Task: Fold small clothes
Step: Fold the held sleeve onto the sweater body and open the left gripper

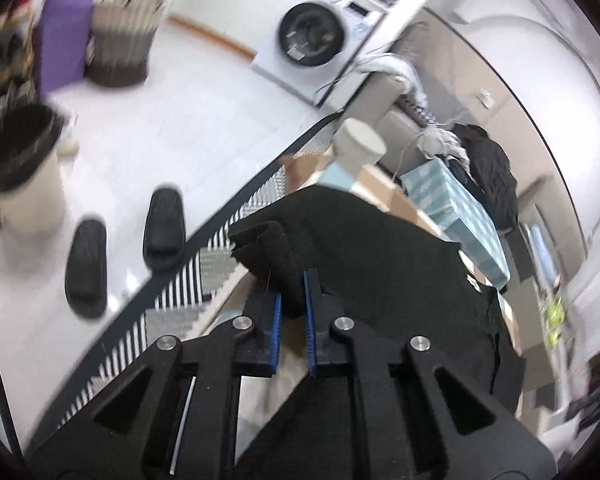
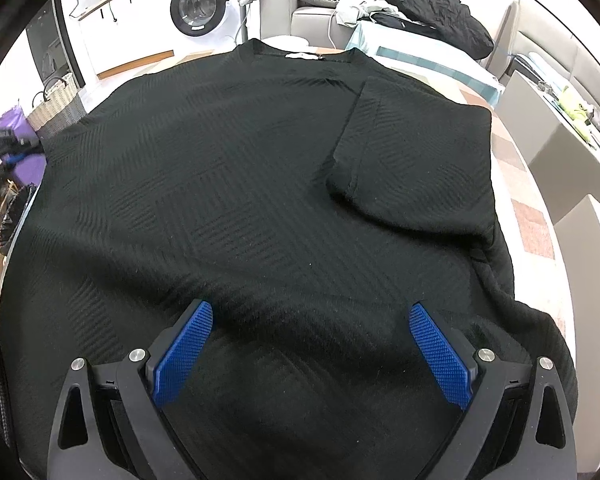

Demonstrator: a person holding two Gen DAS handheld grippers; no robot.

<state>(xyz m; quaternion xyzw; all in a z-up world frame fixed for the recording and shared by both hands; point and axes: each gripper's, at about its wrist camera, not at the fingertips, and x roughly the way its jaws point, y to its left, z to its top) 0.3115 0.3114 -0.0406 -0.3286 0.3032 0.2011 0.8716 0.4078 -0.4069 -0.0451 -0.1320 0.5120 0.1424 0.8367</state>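
On the desk (image 2: 536,216) we find a black sweater (image 2: 240,184); left gripper (image 1: 292,300) fingers pinch its edge, right gripper (image 2: 312,328) fingers spread above; a cup (image 1: 358,144) and tissue box (image 1: 456,212) stand beyond.

Left tool (image 1: 292,296) pinching black garment (image 1: 364,248)

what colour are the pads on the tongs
Blue pads, textured; clearest in the right wrist view.
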